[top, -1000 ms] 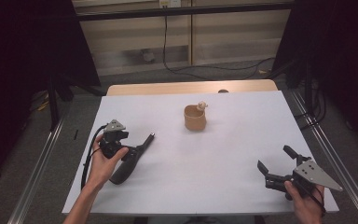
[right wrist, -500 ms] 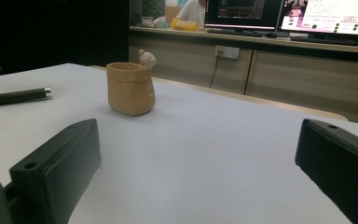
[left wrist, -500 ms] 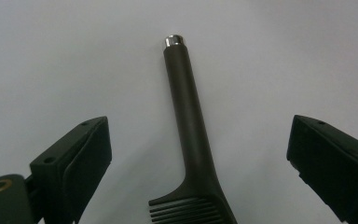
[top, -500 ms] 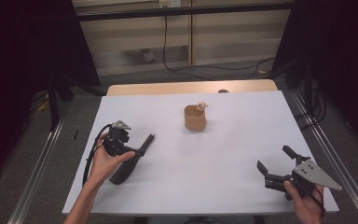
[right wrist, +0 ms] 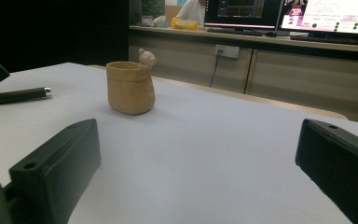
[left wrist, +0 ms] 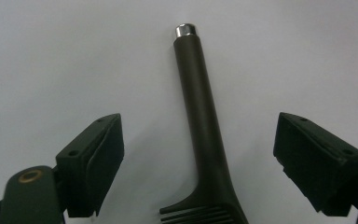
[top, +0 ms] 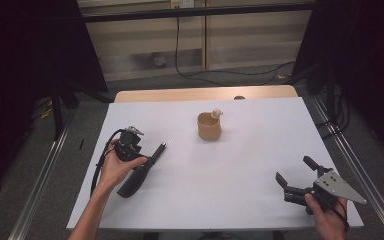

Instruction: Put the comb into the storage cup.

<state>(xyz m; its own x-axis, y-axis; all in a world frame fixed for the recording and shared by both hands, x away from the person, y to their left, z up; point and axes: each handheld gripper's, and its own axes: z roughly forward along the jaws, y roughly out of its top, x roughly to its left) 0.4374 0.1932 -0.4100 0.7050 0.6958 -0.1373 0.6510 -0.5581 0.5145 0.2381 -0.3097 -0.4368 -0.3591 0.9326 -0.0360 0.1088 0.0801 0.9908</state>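
A dark brush (top: 132, 184) with a metal-tipped handle lies on the white table (top: 220, 195) at the left. My left gripper (top: 135, 155) points down over it. In the left gripper view the handle (left wrist: 193, 74) runs up between the jaws of the left gripper (left wrist: 199, 125). The jaws have just been closing, but both pads (left wrist: 98, 154) still stand clear of the handle. My right gripper (top: 292, 168) rests open near the front right corner with nothing between its jaws. In the right gripper view this gripper (right wrist: 199, 128) faces a tan cup (right wrist: 130, 88).
The tan cup (top: 209, 126), with a small figure on its rim, stands at the middle back of the table. The brush handle (right wrist: 14, 96) shows at the left of the right gripper view. Metal rails run along both sides of the table, and cables lie on the floor behind.
My left hand has shifted the left gripper slightly right over the brush and tipped it downward. The brush, the cup and the right gripper have stayed in place.
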